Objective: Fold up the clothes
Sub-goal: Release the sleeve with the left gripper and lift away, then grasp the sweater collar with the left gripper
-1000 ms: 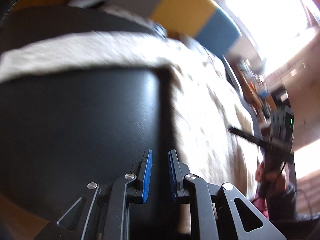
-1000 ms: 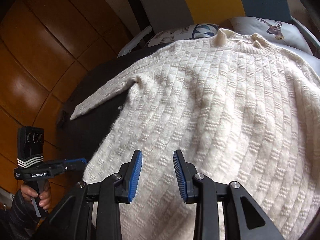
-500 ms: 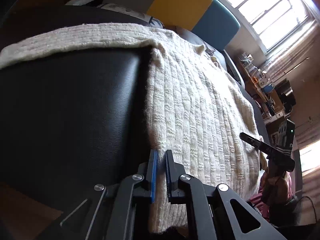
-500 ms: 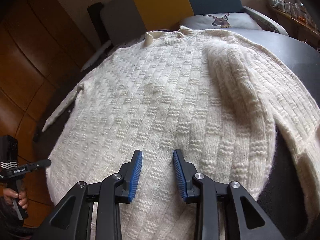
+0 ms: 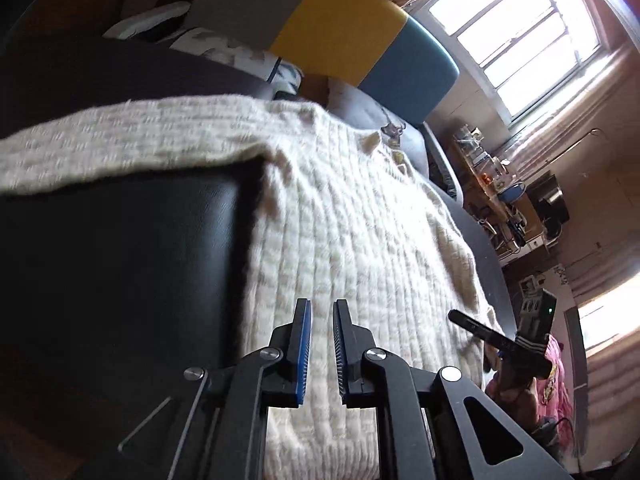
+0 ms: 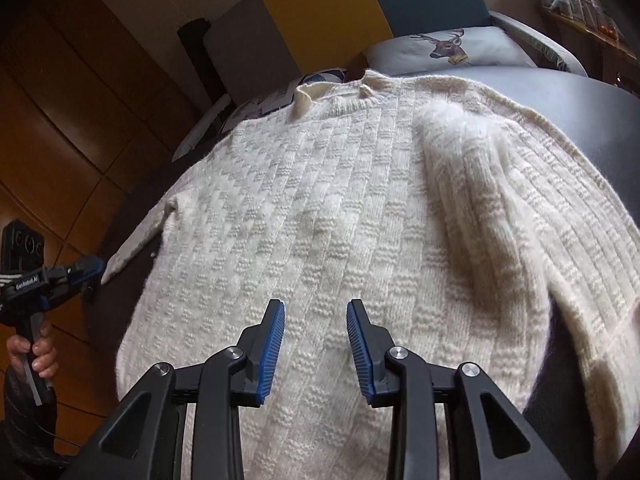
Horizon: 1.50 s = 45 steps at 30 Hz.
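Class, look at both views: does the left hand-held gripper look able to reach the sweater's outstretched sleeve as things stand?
Probably yes. The sleeve lies flat and uncovered on the dark surface, and nothing stands between it and the left hand-held gripper, whose jaws are slightly apart and empty.

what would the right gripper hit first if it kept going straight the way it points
Most likely the cream knitted sweater: the right gripper, jaws open and empty, points down at its body panel; depth is unclear.

Window [image 5: 516, 36] glare, dim wood side, fisheye-bent edges, slight blur.
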Motion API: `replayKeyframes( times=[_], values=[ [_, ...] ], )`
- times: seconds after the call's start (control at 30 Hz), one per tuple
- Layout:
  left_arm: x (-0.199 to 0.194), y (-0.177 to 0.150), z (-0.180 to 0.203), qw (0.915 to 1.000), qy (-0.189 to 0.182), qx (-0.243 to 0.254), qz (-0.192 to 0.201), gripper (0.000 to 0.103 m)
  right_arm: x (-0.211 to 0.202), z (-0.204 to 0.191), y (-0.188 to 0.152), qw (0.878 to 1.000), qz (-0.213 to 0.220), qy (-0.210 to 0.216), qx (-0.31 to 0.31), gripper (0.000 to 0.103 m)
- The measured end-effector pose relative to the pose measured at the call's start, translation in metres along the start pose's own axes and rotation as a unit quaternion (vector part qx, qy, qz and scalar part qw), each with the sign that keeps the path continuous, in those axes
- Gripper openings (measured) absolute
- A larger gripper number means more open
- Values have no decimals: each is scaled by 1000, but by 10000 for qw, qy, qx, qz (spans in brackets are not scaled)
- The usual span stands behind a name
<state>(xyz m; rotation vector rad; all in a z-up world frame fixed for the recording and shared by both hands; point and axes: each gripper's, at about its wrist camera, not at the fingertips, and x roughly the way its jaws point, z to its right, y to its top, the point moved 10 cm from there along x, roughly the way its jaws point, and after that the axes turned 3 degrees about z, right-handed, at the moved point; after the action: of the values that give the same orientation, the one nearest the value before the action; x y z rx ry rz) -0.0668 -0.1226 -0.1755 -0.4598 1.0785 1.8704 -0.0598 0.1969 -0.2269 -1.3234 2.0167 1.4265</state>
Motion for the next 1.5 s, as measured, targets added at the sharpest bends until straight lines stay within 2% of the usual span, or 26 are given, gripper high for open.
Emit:
replayKeyframes(
  times=[0.23, 0.27, 0.33, 0.37, 0.4, 0.47, 0.6, 0.67, 0.87, 1.0, 1.2, 1.3, 1.43, 1.47, 1.5],
  values=[
    [79, 73, 73, 9965, -717, 307, -289, 14, 17, 19, 64, 9991, 216, -304, -184, 33],
    [95, 84, 88, 9948, -849, 429, -361, 20, 21, 23, 76, 9990, 264, -303, -176, 33],
    [126, 111, 113, 9926, -990, 573, -417, 37, 29, 34, 99, 9986, 349, -370, -145, 33],
    [142, 122, 124, 9915, -1029, 652, -455, 49, 34, 41, 111, 9983, 375, -420, -118, 33],
    [161, 134, 135, 9897, -1102, 757, -513, 55, 40, 48, 119, 9983, 368, -447, -45, 33],
    [197, 154, 150, 9881, -1118, 858, -609, 56, 53, 62, 136, 9981, 355, -500, 100, 33],
    [267, 178, 170, 9828, -1269, 862, -1027, 56, 80, 90, 143, 9979, 182, -482, 388, 33],
    [295, 185, 172, 9825, -1159, 886, -1156, 56, 84, 97, 140, 9981, 231, -342, 454, 33],
    [350, 186, 177, 9712, -1165, 1028, -1807, 56, 82, 105, 135, 9968, 424, 93, 672, 33],
    [368, 186, 175, 9700, -1122, 983, -1921, 56, 81, 102, 136, 9970, 436, 56, 640, 33],
    [383, 188, 184, 9672, -1343, 829, -1990, 58, 75, 99, 143, 9980, 338, -138, 525, 33],
    [382, 181, 197, 9590, -1625, 918, -2133, 58, 70, 102, 149, 9974, 426, -195, 549, 33],
    [381, 171, 208, 9503, -1702, 1267, -2279, 55, 74, 112, 157, 9967, 414, -465, 511, 33],
    [379, 172, 210, 9505, -1742, 1285, -2231, 42, 75, 115, 159, 9963, 417, -586, 480, 33],
    [378, 173, 212, 9506, -1776, 1310, -2182, 17, 77, 118, 161, 9956, 420, -708, 448, 33]
  ],
)
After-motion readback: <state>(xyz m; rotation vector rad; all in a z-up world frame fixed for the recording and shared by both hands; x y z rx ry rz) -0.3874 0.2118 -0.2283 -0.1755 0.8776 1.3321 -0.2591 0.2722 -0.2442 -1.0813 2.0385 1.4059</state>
